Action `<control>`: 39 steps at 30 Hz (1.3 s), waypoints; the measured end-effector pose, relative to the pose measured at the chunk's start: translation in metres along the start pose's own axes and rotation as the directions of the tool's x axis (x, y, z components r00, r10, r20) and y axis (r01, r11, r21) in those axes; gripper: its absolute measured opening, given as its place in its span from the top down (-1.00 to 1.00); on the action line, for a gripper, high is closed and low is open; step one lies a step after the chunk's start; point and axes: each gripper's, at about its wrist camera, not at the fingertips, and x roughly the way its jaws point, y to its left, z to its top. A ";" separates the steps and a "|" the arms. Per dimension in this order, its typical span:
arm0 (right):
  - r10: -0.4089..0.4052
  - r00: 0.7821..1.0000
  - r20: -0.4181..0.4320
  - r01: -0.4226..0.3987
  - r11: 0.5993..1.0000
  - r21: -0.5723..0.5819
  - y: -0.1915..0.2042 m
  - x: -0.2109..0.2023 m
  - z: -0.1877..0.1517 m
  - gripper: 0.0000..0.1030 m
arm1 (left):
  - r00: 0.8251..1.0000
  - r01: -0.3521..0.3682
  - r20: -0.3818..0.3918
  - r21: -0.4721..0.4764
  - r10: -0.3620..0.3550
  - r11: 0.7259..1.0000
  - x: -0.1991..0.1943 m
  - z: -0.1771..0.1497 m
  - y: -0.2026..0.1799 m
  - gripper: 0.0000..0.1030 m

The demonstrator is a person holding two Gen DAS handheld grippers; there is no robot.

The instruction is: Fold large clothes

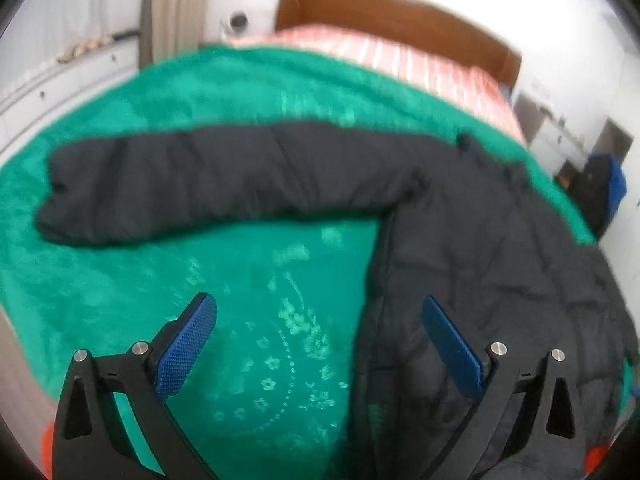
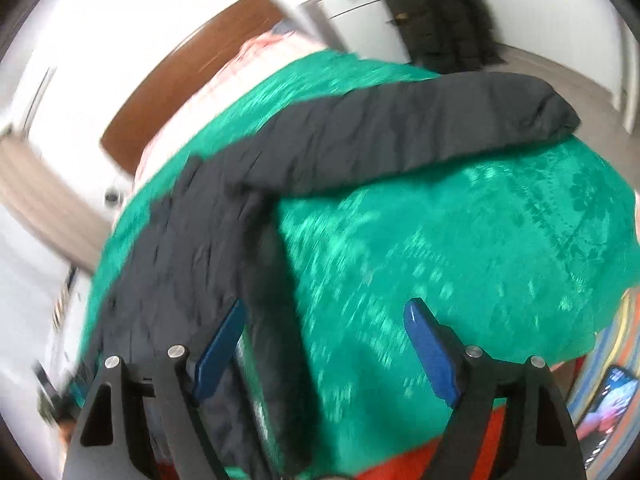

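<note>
A dark quilted jacket [image 1: 500,248] lies spread on a green blanket [image 1: 248,288] on a bed. In the left wrist view one sleeve [image 1: 208,184] stretches out to the left from the body. In the right wrist view the jacket body [image 2: 192,264] lies at the left and the other sleeve [image 2: 420,128] reaches to the right. My left gripper [image 1: 318,320] is open and empty above the jacket's left edge. My right gripper [image 2: 326,328] is open and empty above the jacket's right edge. Both views are blurred.
The green blanket [image 2: 460,248] covers most of the bed. Striped pink bedding [image 1: 420,64] and a brown headboard [image 1: 392,12] lie beyond it. White walls and cabinets [image 2: 360,4] surround the bed. Dark clothes [image 2: 444,12] hang near a cabinet. A phone [image 2: 612,404] lies at the right.
</note>
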 end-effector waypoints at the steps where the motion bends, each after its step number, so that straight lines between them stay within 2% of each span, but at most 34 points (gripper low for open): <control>1: 0.011 1.000 0.014 -0.012 0.999 0.047 -0.005 0.002 0.003 -0.57 | 1.000 -0.015 -0.026 0.002 0.015 1.000 0.005 -0.006 0.006 -0.99; 3: 0.054 0.998 0.041 -0.059 0.989 0.139 -0.017 0.007 0.007 -0.57 | 0.997 -0.050 -0.051 -0.005 0.049 0.999 0.017 -0.019 0.011 -0.99; 4: 0.079 0.995 0.052 -0.087 0.981 0.173 -0.023 0.010 0.010 -0.57 | 0.998 -0.041 -0.049 -0.025 0.040 0.999 0.021 -0.025 0.015 -0.99; 6: 0.081 0.994 0.069 -0.093 0.975 0.200 -0.032 0.016 0.018 -0.57 | 1.000 -0.014 -0.027 -0.039 0.013 0.999 0.022 -0.034 0.018 -0.99; 9: 0.091 0.987 0.129 -0.118 0.969 0.215 -0.043 0.025 0.040 -0.57 | 1.000 -0.024 -0.007 -0.012 0.024 1.000 0.018 -0.036 0.017 -0.99; 12: 0.048 0.980 0.193 -0.108 0.945 0.308 -0.066 0.040 0.068 -0.57 | 0.998 -0.065 0.008 -0.023 0.065 0.998 0.008 -0.041 0.023 -0.99; 16: -0.034 0.977 0.211 -0.067 0.889 0.454 -0.106 0.067 0.089 -0.51 | 0.992 -0.124 0.003 -0.022 0.124 0.992 0.005 -0.048 0.033 -0.99; 19: -0.069 0.957 0.283 -0.093 0.849 0.519 -0.126 0.068 0.099 -0.32 | 0.988 -0.152 0.005 -0.011 0.152 0.988 0.006 -0.050 0.032 -0.99; 21: -0.099 0.952 0.291 -0.075 0.844 0.531 -0.133 0.069 0.109 0.07 | 0.986 -0.164 0.010 -0.005 0.164 0.986 0.006 -0.052 0.032 -0.99; 22: -0.131 0.952 0.277 -0.035 0.851 0.523 -0.133 0.068 0.115 0.51 | 0.986 -0.167 0.011 -0.004 0.167 0.986 0.006 -0.052 0.031 -0.99; 23: -0.162 0.950 0.267 0.007 0.866 0.500 -0.129 0.065 0.122 0.58 | 0.986 -0.166 0.011 -0.007 0.166 0.986 0.006 -0.052 0.031 -0.99; 26: -0.208 0.931 0.300 0.106 0.941 0.322 -0.081 0.040 0.147 0.67 | 0.987 -0.160 0.013 -0.014 0.160 0.987 0.006 -0.052 0.033 -0.99; 28: -0.165 0.921 0.354 0.124 0.983 0.136 -0.019 0.019 0.165 0.67 | 0.987 -0.161 0.015 -0.017 0.161 0.987 0.007 -0.052 0.033 -0.99; 30: -0.077 0.916 0.394 0.108 0.993 -0.057 0.051 0.002 0.177 0.67 | 0.987 -0.161 0.019 -0.023 0.162 0.987 0.008 -0.051 0.032 -0.99; 32: 0.040 0.916 0.400 0.065 0.967 -0.246 0.130 -0.008 0.181 0.67 | 0.987 -0.158 0.019 -0.027 0.159 0.987 0.010 -0.050 0.033 -0.99; 34: 0.132 0.920 0.369 0.026 0.919 -0.394 0.201 -0.005 0.175 0.67 | 0.988 -0.155 0.018 -0.030 0.156 0.987 0.011 -0.050 0.033 -0.99; 37: 0.235 0.932 0.278 -0.044 0.831 -0.554 0.295 0.021 0.154 0.68 | 0.989 -0.149 0.017 -0.028 0.149 0.989 0.010 -0.050 0.033 -0.99; 39: 0.261 0.943 0.206 -0.081 0.780 -0.621 0.348 0.051 0.132 0.68 | 0.989 -0.144 0.017 -0.024 0.145 0.989 0.009 -0.051 0.033 -0.99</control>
